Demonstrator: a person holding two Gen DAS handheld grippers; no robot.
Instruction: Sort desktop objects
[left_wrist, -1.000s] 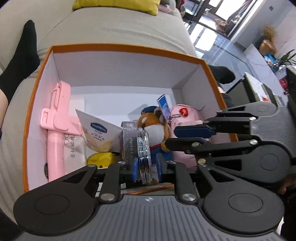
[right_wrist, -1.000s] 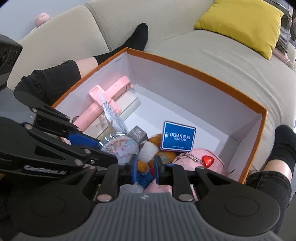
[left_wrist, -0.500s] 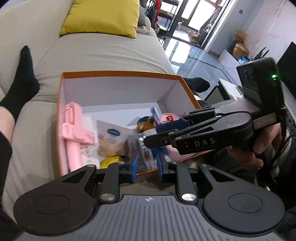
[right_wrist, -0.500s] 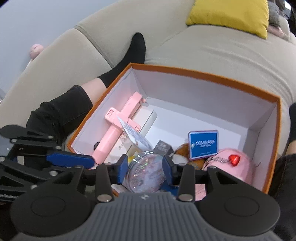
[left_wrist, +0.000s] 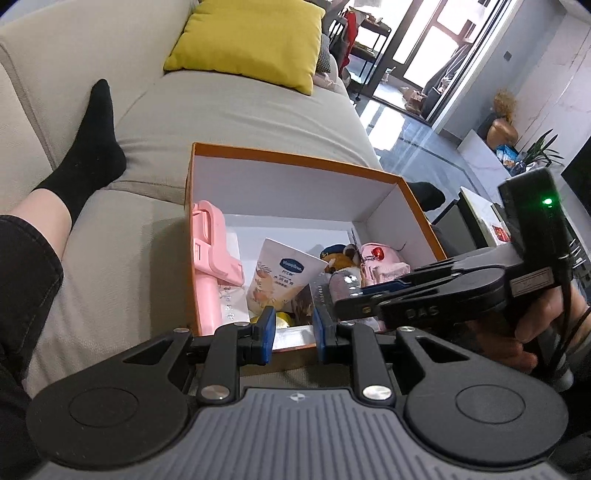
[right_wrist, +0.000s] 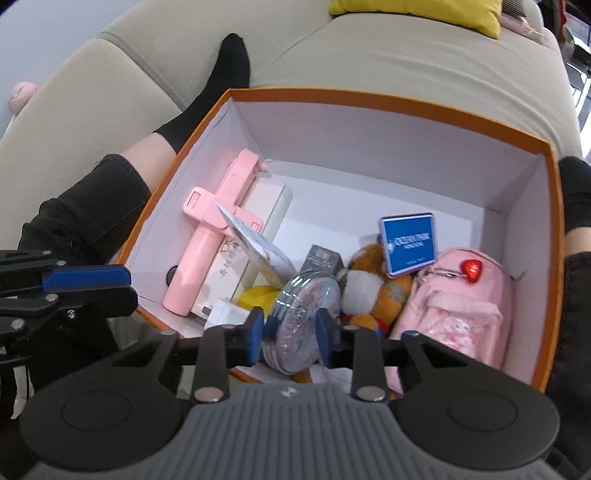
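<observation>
An orange box (left_wrist: 295, 157) with white inside walls (right_wrist: 369, 147) rests on a beige sofa. It holds a pink selfie stick (right_wrist: 210, 236), a Vaseline tube (left_wrist: 280, 273), a plush fox (right_wrist: 373, 280) with a blue Ocean Park tag (right_wrist: 408, 243), a pink mini backpack (right_wrist: 465, 314) and a small dark carton (right_wrist: 321, 258). My right gripper (right_wrist: 290, 334) is shut on a round glittery compact (right_wrist: 303, 317) at the box's near edge. My left gripper (left_wrist: 293, 334) is open and empty, back from the near wall. The right gripper also shows in the left wrist view (left_wrist: 424, 295).
A yellow cushion (left_wrist: 251, 37) lies at the sofa's far end. A person's legs in black socks flank the box on the left (left_wrist: 88, 147) and on the right (right_wrist: 576, 192). A yellow object (right_wrist: 258, 295) and a white box (right_wrist: 258, 221) also lie inside.
My left gripper let go of the round compact and drew back from the box. My right gripper opened, then closed on the compact and now holds it.
</observation>
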